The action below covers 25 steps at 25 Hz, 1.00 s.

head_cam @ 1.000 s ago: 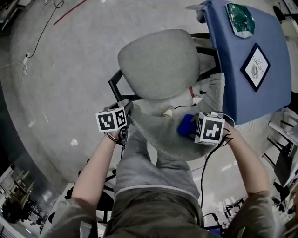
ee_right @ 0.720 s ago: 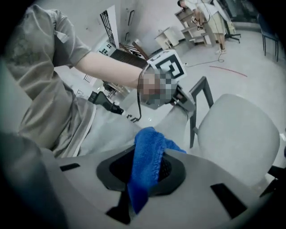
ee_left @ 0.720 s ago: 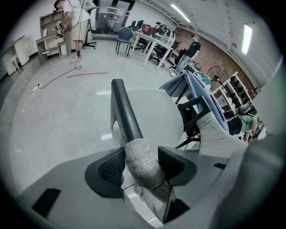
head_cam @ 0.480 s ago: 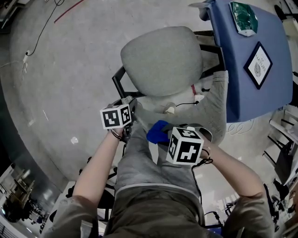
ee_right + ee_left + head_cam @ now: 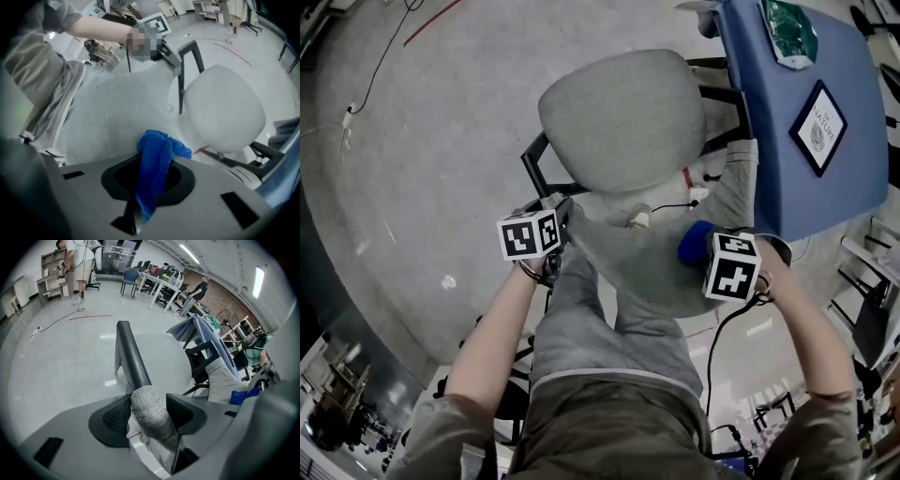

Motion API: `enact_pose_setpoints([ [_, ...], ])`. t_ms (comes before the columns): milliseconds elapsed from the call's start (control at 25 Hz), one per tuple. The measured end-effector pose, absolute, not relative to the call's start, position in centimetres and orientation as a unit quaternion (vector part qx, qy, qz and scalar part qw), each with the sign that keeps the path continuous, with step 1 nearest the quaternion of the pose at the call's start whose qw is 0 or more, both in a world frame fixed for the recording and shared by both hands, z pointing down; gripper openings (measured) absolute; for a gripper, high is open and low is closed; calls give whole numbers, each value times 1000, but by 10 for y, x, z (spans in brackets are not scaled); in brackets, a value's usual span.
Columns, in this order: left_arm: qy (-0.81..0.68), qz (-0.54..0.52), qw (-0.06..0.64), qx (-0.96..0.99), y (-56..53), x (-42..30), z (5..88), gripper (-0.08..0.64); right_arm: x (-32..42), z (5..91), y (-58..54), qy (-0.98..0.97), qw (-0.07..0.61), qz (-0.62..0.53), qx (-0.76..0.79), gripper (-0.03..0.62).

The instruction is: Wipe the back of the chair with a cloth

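The grey office chair shows its seat (image 5: pixel 619 122) at the top of the head view, with its fabric back (image 5: pixel 642 267) just below. My left gripper (image 5: pixel 555 225) is shut on the back's left edge. In the left gripper view that woven edge (image 5: pixel 147 411) fills the gap between the pads, below the dark armrest bar (image 5: pixel 131 357). My right gripper (image 5: pixel 705 251) is shut on a blue cloth (image 5: pixel 695 242) and holds it against the right part of the back. From the right gripper view the cloth (image 5: pixel 157 164) bunches out of the jaws onto the grey fabric (image 5: pixel 117 122).
A blue table (image 5: pixel 797 159) stands close on the right, carrying a framed sign (image 5: pixel 818 131) and a green packet (image 5: pixel 787 33). A grey garment (image 5: pixel 736 187) hangs between table and chair. A cable (image 5: pixel 356 112) lies on the floor at left. My legs (image 5: pixel 600 347) press behind the back.
The right gripper swept the blue cloth left across the chair back, then back to the right side. The left gripper kept its hold in place.
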<state>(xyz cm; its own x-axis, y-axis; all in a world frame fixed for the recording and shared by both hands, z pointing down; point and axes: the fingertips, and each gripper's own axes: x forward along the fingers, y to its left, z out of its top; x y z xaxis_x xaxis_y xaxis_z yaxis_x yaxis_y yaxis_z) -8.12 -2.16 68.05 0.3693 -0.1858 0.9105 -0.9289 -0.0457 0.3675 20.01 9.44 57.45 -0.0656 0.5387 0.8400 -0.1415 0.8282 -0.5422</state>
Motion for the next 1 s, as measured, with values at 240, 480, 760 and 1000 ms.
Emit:
enact_pose_setpoints([
  [240,-438,350,535,632,-21,-81,681,255,267,601,14,-657,711,250,-15,77],
  [480,-440,348,535,632,-21,-81,681,255,241,615,44,-654,701,279,-48,77],
  [760,-437,347,536,633,-22,-80,683,256,132,607,104,-687,626,342,-135,77],
  [1000,-434,351,538,632,-22,-81,683,258,14,578,85,-779,493,370,-115,77],
])
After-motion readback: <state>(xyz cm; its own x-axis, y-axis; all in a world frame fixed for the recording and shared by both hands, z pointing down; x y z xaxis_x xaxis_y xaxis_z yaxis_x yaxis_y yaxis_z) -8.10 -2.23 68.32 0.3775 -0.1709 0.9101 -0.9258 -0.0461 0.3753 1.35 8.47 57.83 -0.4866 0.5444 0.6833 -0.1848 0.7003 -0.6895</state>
